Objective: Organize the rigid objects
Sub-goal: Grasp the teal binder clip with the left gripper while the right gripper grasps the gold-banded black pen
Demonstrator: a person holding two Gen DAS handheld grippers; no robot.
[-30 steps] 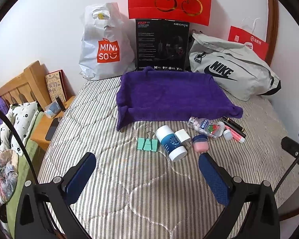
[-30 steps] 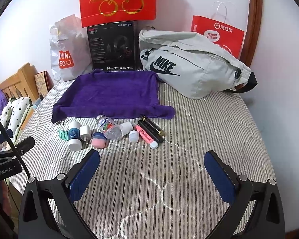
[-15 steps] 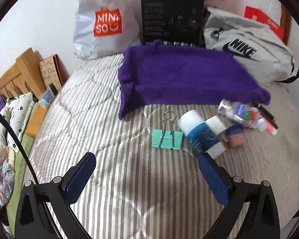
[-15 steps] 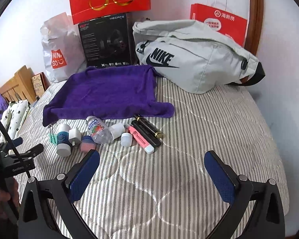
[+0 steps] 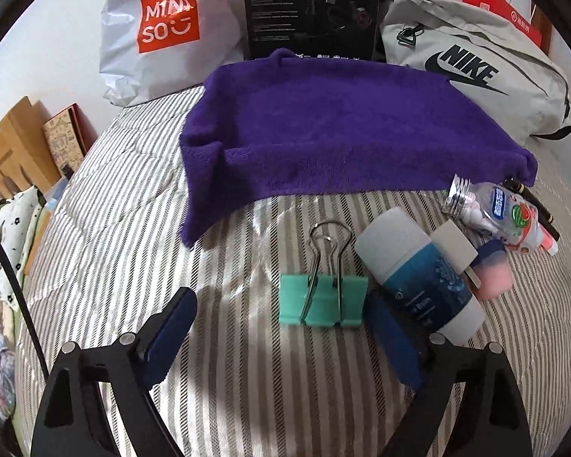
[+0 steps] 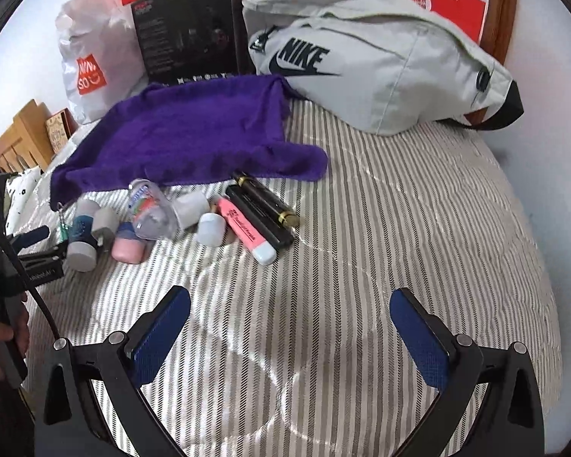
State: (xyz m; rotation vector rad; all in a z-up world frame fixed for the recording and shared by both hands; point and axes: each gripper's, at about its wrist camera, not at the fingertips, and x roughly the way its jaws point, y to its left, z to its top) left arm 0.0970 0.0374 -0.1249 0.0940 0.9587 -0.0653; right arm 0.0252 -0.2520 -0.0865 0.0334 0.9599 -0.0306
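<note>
On the striped bed (image 5: 106, 228), just ahead of the wide-spread left claw (image 5: 285, 339): a mint-green binder clip (image 5: 323, 299), lying flat between the two blue pads and nearer the right one, wire handles folded toward the purple towel (image 5: 342, 133). Touching that right pad or just beside it, cannot tell which: a white tube with a blue label (image 5: 418, 278), lying on its side, one end toward the towel. Beyond it, a small white cap (image 5: 455, 245), a pink-ended container (image 5: 495, 270) and a clear bottle with a watermelon label (image 5: 498, 213), all crowded together. Farther right on the bed, the right claw (image 6: 291, 327), also spread wide and holding nothing, hanging over bare striped cover, with a pink highlighter (image 6: 243, 230) and two black pens (image 6: 266, 198) lying side by side ahead and left of it. Behind the towel against the wall: a white shopping bag (image 5: 163, 30), a black box (image 5: 312, 7) and a grey sports bag (image 5: 476, 72).
</note>
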